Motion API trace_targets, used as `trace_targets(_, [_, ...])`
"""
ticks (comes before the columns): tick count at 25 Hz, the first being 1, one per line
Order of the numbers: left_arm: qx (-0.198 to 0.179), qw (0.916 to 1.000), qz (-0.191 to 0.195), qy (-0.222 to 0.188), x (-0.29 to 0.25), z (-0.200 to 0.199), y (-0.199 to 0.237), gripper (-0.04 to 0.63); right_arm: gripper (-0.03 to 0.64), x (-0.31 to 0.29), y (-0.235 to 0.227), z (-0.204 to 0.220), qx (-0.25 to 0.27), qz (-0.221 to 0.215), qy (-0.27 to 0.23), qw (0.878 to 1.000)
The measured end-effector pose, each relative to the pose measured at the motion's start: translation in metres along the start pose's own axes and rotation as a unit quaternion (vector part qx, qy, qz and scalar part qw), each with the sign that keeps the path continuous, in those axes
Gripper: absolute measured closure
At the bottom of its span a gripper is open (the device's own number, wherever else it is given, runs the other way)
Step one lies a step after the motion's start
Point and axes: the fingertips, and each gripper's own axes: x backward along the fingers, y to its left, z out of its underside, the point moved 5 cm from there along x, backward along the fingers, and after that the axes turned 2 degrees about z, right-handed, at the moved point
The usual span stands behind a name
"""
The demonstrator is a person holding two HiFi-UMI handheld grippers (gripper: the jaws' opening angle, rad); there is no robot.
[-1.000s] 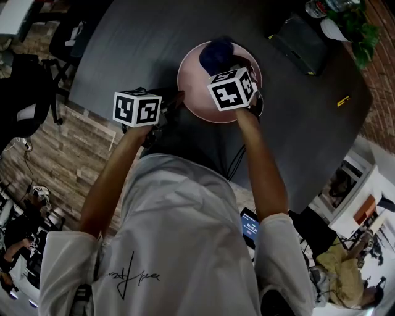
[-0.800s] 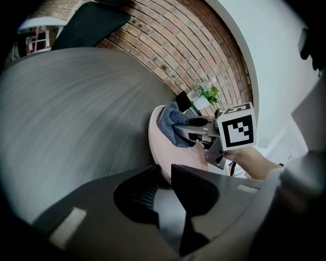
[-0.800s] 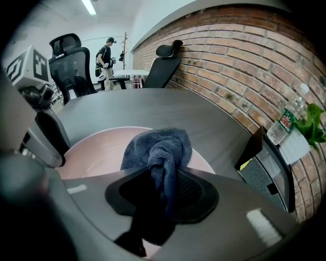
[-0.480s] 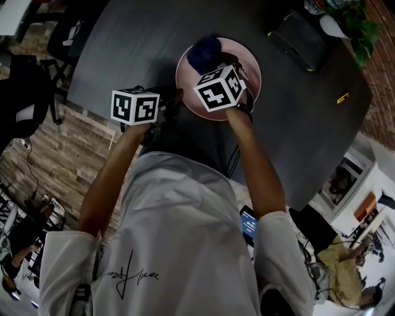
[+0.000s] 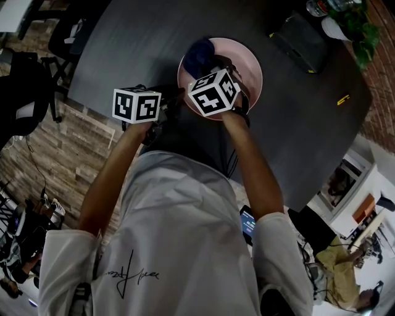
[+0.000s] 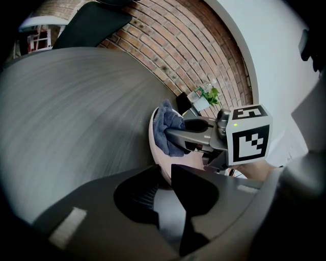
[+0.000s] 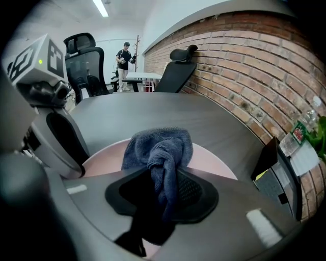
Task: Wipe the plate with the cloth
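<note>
A pink plate (image 5: 250,69) lies on the dark round table (image 5: 136,43). My right gripper (image 5: 212,62) is shut on a bunched blue cloth (image 5: 199,50), which presses on the plate's far left part. In the right gripper view the cloth (image 7: 160,145) bulges out from between the jaws over the plate (image 7: 216,159). My left gripper (image 5: 173,102) sits at the plate's left rim, its jaws closed on the rim (image 6: 153,133). The left gripper view shows the cloth (image 6: 165,130) and the right gripper (image 6: 175,137) just beyond the left gripper (image 6: 163,176).
A black box (image 5: 302,42) stands at the table's far right, with a plant and bottle (image 5: 345,15) behind it and a small yellow item (image 5: 343,99) nearby. Office chairs (image 5: 24,92) stand left of the table. A person (image 7: 124,56) stands far off.
My right gripper has carried the cloth leftward across the plate. The left gripper and the plate have stayed in place.
</note>
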Motion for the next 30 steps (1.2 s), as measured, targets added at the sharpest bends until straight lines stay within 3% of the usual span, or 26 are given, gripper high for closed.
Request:
trace_targets(13, [0.008,0.9999,0.001,-0.009,0.001,0.0,0.001,0.502,0.483,0.006,0.026,0.0,0.012,-0.048,-0.016,0.999])
trace_targets(30, [0.019,0.9996,-0.006,-0.018,0.0,0.002,0.0,0.503,0.483,0.017,0.044,0.012,0.022,-0.087,0.012,0.996])
